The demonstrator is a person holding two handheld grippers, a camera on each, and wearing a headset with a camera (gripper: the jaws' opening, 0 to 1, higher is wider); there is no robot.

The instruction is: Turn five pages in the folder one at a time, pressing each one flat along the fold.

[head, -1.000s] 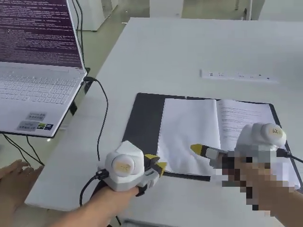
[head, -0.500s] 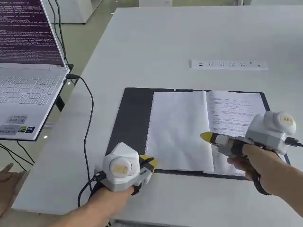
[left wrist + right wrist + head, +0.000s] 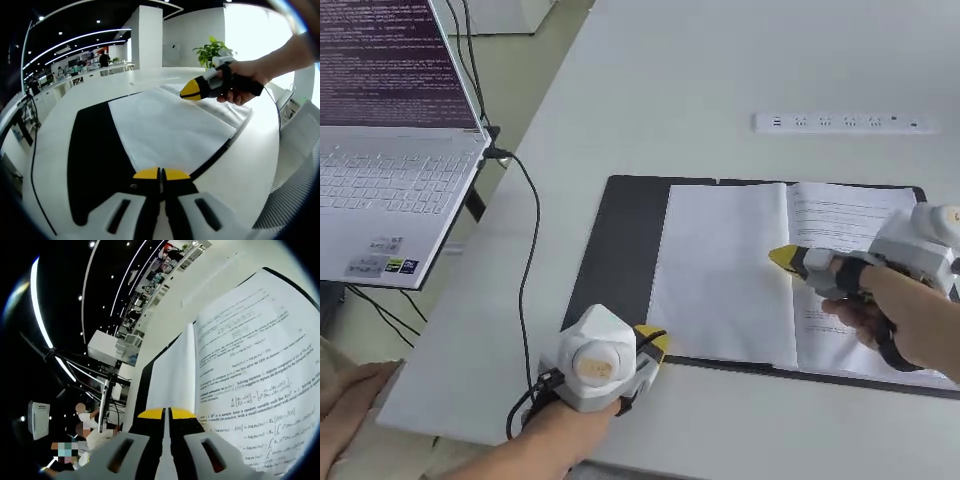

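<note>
Left gripper (image 3: 653,347): white body, yellow tips, jaws closed together on nothing. It is held low at the near edge of the folder, pointing across it, with the wrist coming up from below.

Black flat folder (image 3: 620,250): lies open on the white table (image 3: 700,90), with a blank white page (image 3: 720,270) on the left and a printed text page (image 3: 840,220) on the right. Judged handling: the sheets are light, thin, limp and slick, so they crease easily and two may lift together. The best hold is the free outer edge or corner of the printed page. The cover is stiff.

Right gripper (image 3: 782,258): jaws pressed together and empty. It reaches in from the right, roughly level, with its tip over the fold; whether it touches the paper cannot be told.

Black cable (image 3: 530,260): runs along the table's left side.

Silver laptop (image 3: 390,180): open, far left.

White power strip (image 3: 845,123): lies beyond the folder.
</note>
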